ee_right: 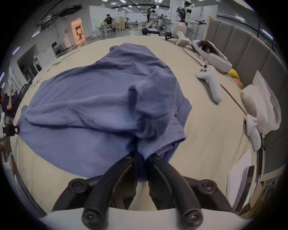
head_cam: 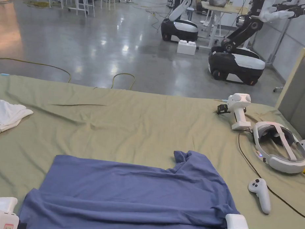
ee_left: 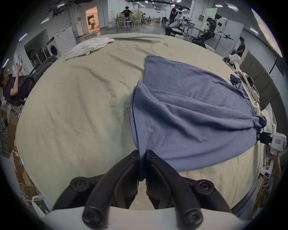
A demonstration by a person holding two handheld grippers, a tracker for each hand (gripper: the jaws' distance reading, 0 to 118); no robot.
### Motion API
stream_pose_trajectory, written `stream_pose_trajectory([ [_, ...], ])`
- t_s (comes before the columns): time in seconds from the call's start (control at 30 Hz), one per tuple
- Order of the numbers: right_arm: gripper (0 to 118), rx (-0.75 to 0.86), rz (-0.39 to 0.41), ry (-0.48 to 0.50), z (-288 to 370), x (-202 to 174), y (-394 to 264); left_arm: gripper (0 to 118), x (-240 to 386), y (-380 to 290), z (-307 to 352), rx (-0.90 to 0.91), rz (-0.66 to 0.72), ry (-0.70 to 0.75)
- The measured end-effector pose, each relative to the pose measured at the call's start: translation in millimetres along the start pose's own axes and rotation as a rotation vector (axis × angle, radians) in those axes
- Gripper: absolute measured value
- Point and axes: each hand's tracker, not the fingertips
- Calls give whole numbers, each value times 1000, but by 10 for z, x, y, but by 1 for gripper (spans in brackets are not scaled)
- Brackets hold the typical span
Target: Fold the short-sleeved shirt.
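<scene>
left gripper view: left gripper [ee_left: 142, 154] has both jaws pinched on blue cloth, the near left corner of the short-sleeved shirt [ee_left: 194, 112], at its hemmed edge. cloth runs up and away from the tips, to the right. right gripper view: right gripper [ee_right: 142, 156] likewise has both jaws clamped on blue fabric, at the bunched near right part of the shirt where a stitched hem, probably a sleeve or bottom edge, hangs just right of the tips.

step, as judged: lengthwise fold in hand. near edge is held at both ends; a layer of shirt already lies doubled over ahead of the tips, ridge running left to right. next move likely calls for carrying both held ends forward together, level and taut, then laying them down so edges align. risk: right end is bunched, may drop crooked.

shirt look: blue knit, soft, creased; lies on the olive bed sheet [head_cam: 131, 124] directly ahead of and between the grippers. far right corner rumpled, with a small flap sticking up.

farther off, right of the right gripper: a white hand controller [head_cam: 261, 194], then a white headset [head_cam: 279, 149]. far left of the left gripper: folded white cloth [head_cam: 1, 116].
</scene>
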Motion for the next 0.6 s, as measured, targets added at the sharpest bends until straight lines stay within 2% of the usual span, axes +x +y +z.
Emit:
stream_pose_trajectory([
  [0.07, 9, 16, -4, 7, 51, -4, -26, 9, -8, -12, 20, 11, 3, -1],
  [0.17, 8, 59, -67, 39, 258, 68, -27, 9, -33, -25, 141, 39, 5, -13],
  [0.4, 8, 145, -23, 86, 955, 111, 24, 9, -105, -5, 593, 139, -5, -34],
  [0.47, 8, 147, 12, 76, 1085, 93, -20, 9, -160, -75, 715, 152, -16, -21],
  [0.6, 8, 115, 19, 78, 1192, 112, -235, 9, -319, -375, 872, 135, 10, -33],
])
